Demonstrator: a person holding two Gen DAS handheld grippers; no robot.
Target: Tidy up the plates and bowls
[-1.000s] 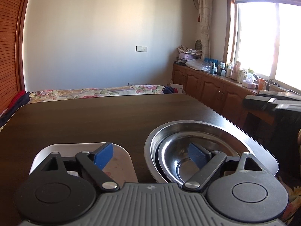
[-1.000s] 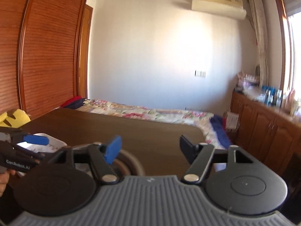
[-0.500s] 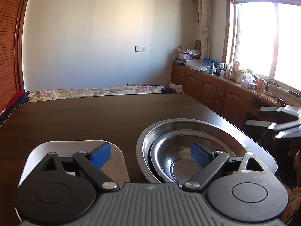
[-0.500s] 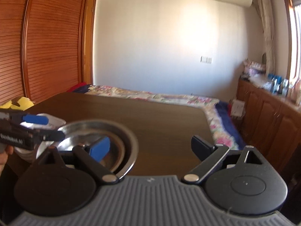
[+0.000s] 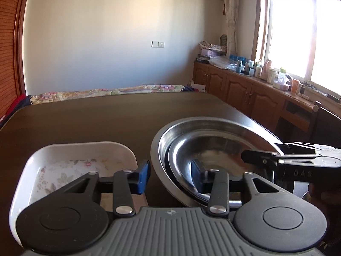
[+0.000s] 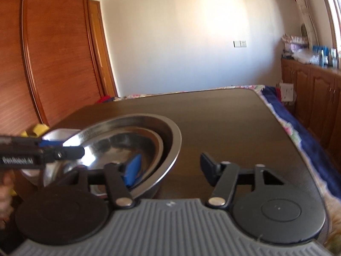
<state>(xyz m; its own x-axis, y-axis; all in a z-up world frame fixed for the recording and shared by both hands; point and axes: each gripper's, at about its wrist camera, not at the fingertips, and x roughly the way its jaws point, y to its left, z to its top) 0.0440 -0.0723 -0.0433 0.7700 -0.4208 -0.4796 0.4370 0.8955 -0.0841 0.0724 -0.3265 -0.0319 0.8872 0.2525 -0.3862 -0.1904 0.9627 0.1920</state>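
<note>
A dark wooden desk (image 5: 106,123) carries the dishes, with a flowered bed (image 5: 102,91) just behind its far edge and a white wall beyond.

Nearest in the left wrist view, the left tool (image 5: 170,173) is seen with its jaws spread; the left finger hangs between the white dish and the steel bowls, while the right one reaches inside the bowls, so the near rim of the stack lies between the two. No contact can be confirmed. A white square dish (image 5: 70,166) with a floral print is set just beside the bowls, to their left. A smaller steel bowl (image 5: 213,160) is already nested inside a larger steel bowl (image 5: 162,140).

In the right wrist view, the right tool (image 6: 168,167) is likewise spread wide, with its left, blue-padded finger inside the bowls and its other finger outside over the bare desk. Nothing is pinched by it.

The task is judged to be partly done: the two steel bowls are stacked, and the white dish is placed next to them. Whether further plates remain is not shown; nothing else is seen on the rest of the desk. What is left appears to be a final adjustment or relocation of the stack, and possibly the handling of the white dish.
</note>
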